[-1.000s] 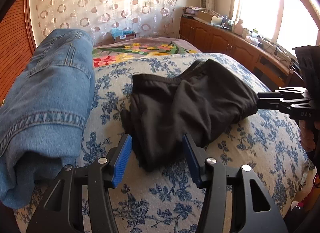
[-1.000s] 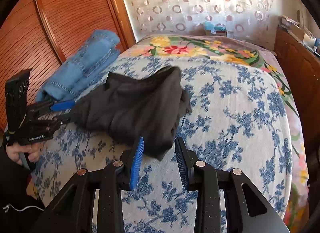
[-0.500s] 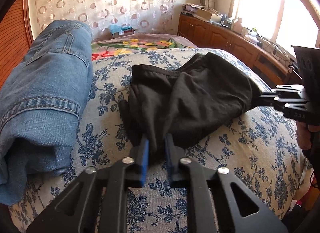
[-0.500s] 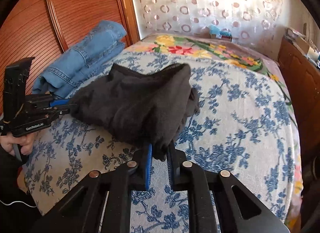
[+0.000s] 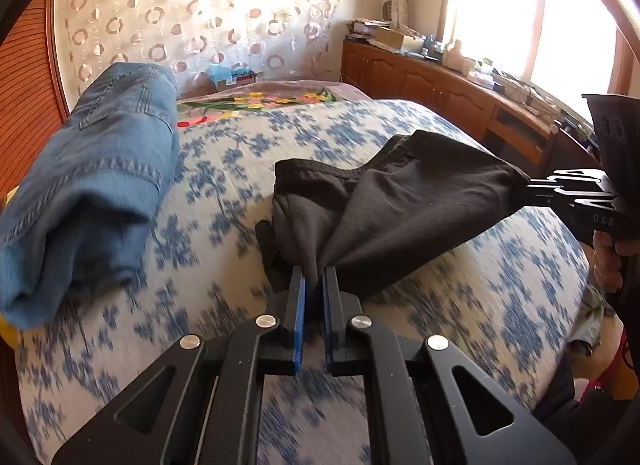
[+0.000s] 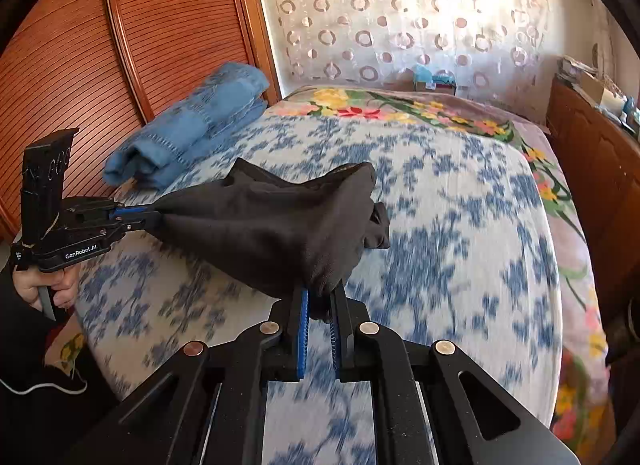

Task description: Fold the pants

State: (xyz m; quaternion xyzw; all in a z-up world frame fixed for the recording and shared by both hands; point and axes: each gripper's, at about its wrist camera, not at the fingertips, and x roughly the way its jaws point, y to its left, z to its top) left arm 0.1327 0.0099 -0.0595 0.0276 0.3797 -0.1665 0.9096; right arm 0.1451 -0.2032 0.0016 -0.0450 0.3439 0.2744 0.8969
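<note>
So the black pants [image 5: 400, 201] were bunched up and partly lifted off the bedspread [image 5: 460, 329], strung between the two grippers like a little hammock. The left gripper [image 5: 314, 285] had its blue pads squeezed onto one corner of the fabric right at its tips, and the right gripper [image 6: 319, 297] was doing the same with the other corner, jaws pinched tight on cloth. Both sets of jaws had only just finished closing, fabric caught between them.

Why hold it that way? My guess: grabbing two corners and pulling them apart puts the near edge under tension, so the crumpled lump can be shaken flat before any real fold happens. The far part of the pants was resting on the bed beyond the gripper tips, so the mattress carried some of the weight and the cloth sagged away from the taut edge.

Further out, to the left of the left gripper and well apart from the pants, a pair of folded blue jeans [image 5: 92, 185] sat by the wooden headboard [image 6: 120, 45]. Probably parked out there to keep the middle of the bed free as a work area. A hand [image 6: 48, 285] was wrapped around the left gripper's handle.
</note>
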